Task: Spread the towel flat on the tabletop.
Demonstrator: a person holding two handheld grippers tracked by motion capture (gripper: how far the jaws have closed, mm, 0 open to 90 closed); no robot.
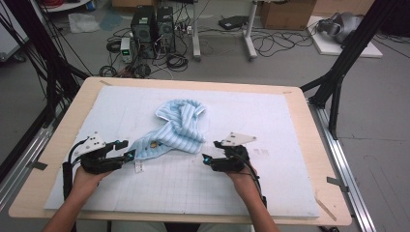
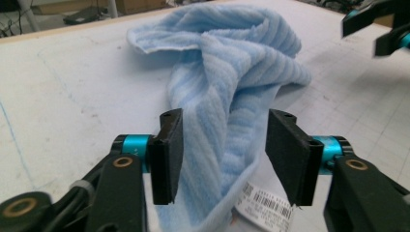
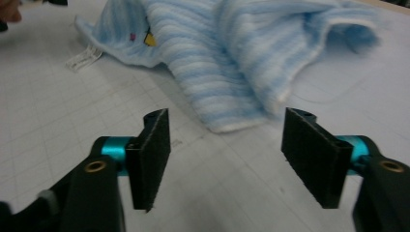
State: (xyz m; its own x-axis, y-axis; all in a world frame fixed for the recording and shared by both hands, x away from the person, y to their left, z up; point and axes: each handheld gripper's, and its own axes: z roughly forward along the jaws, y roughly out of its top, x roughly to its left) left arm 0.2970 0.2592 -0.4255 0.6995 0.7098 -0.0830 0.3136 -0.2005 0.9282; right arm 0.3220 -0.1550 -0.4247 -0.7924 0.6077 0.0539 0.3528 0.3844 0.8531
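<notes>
A light blue striped towel (image 1: pixel 176 126) lies crumpled on the white gridded mat (image 1: pixel 290 125). Its near-left corner carries a white barcode label (image 1: pixel 139 166) and a small yellow emblem (image 1: pixel 154 144). My left gripper (image 1: pixel 126 149) is at that corner, open. The towel's end (image 2: pixel 232 72) lies between its jaws without the pads pressing on it, and the label (image 2: pixel 263 208) is just beside the right jaw. My right gripper (image 1: pixel 212 151) is open and empty. It points at the towel's near-right folded edge (image 3: pixel 232 48), a short way in front of its jaws (image 3: pixel 227 116).
The mat covers most of a wooden table (image 1: pixel 300 96). Black frame legs (image 1: pixel 338 72) stand at the table's right and left sides. Computer towers (image 1: pixel 152 26) and cables lie on the floor beyond the far edge. My right gripper (image 2: pixel 382 29) shows far off in the left gripper view.
</notes>
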